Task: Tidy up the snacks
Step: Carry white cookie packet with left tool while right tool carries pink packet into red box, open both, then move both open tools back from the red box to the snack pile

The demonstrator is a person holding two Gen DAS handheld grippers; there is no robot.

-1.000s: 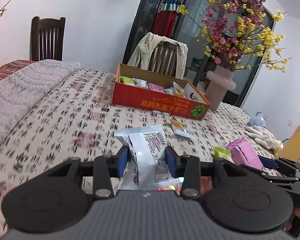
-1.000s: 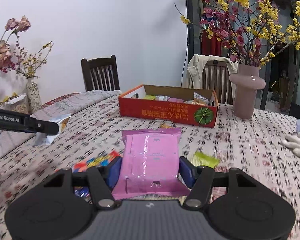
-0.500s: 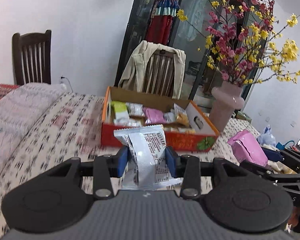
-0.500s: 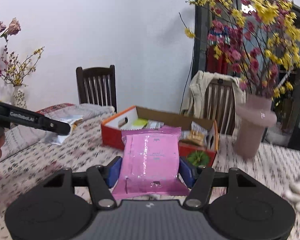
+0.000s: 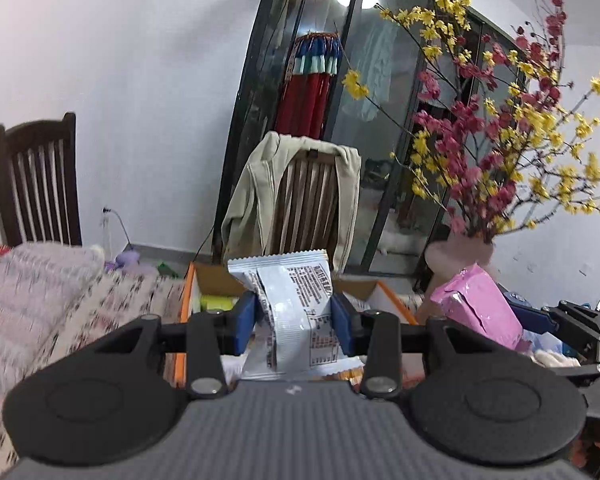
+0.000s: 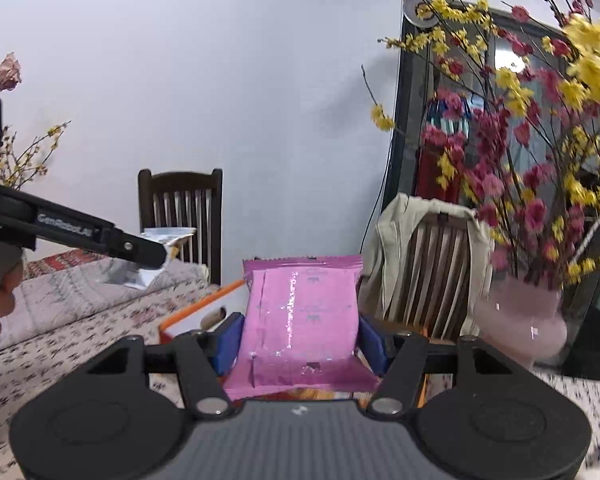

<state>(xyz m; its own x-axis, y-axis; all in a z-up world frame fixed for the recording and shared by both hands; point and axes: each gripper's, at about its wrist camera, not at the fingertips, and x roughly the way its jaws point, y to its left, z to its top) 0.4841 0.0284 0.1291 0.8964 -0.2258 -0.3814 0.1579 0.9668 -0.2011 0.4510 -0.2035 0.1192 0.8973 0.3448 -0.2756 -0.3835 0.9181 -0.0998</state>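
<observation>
My left gripper (image 5: 294,322) is shut on a silver-grey snack packet (image 5: 290,312) and holds it over the near part of the orange cardboard snack box (image 5: 188,300). My right gripper (image 6: 300,340) is shut on a pink snack packet (image 6: 304,320), also seen in the left wrist view (image 5: 476,308), and holds it above the same box (image 6: 204,306). The left gripper with its silver packet (image 6: 156,256) shows at the left of the right wrist view. Most of the box's inside is hidden behind the packets.
A pink vase of red and yellow blossoms (image 6: 520,320) stands right of the box. A chair draped with a beige jacket (image 5: 300,200) and a dark wooden chair (image 6: 180,212) stand behind the patterned table (image 6: 60,344). A folded blanket (image 5: 28,280) lies at the left.
Both grippers have carried their packets forward and up from the table's near side to over the box. The box now fills the space just below the fingers.
</observation>
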